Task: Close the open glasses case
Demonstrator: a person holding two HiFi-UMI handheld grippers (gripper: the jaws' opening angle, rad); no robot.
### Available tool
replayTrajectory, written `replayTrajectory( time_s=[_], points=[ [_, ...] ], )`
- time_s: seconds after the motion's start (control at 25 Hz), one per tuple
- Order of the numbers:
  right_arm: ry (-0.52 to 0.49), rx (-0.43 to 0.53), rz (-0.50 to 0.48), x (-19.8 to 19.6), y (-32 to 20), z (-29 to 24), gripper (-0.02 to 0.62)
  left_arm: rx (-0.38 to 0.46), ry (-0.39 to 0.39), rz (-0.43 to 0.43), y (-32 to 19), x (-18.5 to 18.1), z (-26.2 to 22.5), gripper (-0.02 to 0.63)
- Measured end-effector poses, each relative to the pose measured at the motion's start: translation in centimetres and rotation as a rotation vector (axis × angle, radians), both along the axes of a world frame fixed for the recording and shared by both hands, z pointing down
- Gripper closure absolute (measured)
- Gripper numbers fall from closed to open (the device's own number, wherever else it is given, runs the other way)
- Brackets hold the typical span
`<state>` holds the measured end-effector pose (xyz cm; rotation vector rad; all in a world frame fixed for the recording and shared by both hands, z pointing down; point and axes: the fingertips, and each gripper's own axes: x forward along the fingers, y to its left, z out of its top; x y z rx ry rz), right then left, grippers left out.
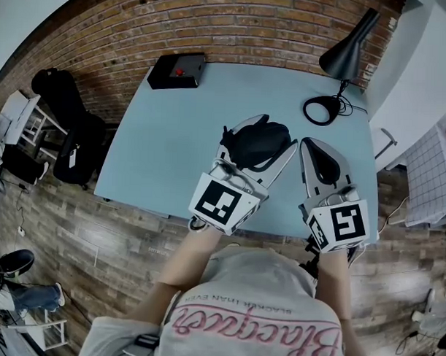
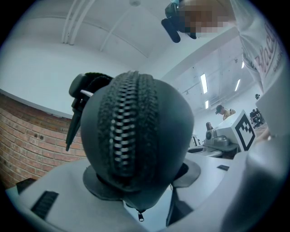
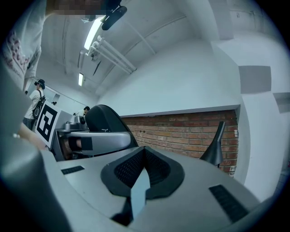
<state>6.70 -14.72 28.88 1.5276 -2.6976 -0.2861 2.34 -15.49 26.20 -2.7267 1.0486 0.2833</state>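
Head view
- Task thing: the glasses case [image 1: 257,144], black and rounded, is held up above the table [image 1: 173,135], near its front edge.
- Left gripper [image 1: 268,133]: clamped across the case, 1 jaw on each broad side.
- Right gripper [image 1: 317,156]: jaws pressed together, nothing in them, just beside the case and apart from it.
- Other items: black box [image 1: 178,70] at the far corner and lamp [image 1: 344,54] at the far right, both well apart from the work.

Left gripper view
- Grip: both pads [image 2: 97,186] bear on the case, which fills the gap between the jaws.
- Zipper [image 2: 127,127]: its teeth look meshed along the end facing the camera.
- Zipper pull [image 2: 141,216]: hangs below the case, close to the jaws.
- Contents: hidden, since no opening shows at this end. Whether glasses are inside cannot be told.
- Closure: judged shut at this end. The far end is out of sight.

Right gripper view
- Jaws: the 2 pads meet with nothing between them.
- Case: a dark dome at the left, behind 1 jaw of the left gripper.
- Background: brick wall [image 3: 181,131].

Handling, judged
- Weight: light.
- Shell: probably semi-stiff under a fabric skin that gives a little and is not slippery.
- Hold: across the broad sides, as now. The small pull calls for a fine pinch.
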Motion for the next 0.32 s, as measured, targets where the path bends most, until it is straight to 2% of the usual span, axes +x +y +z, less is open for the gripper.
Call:
replayTrajectory(
  time_s=[0.32],
  points=[
    [-0.004,0.001,0.001,-0.26,0.02,-0.17,0.578,-0.009,0.008,-0.002,-0.01,-0.14,0.0,0.347]
  ],
)
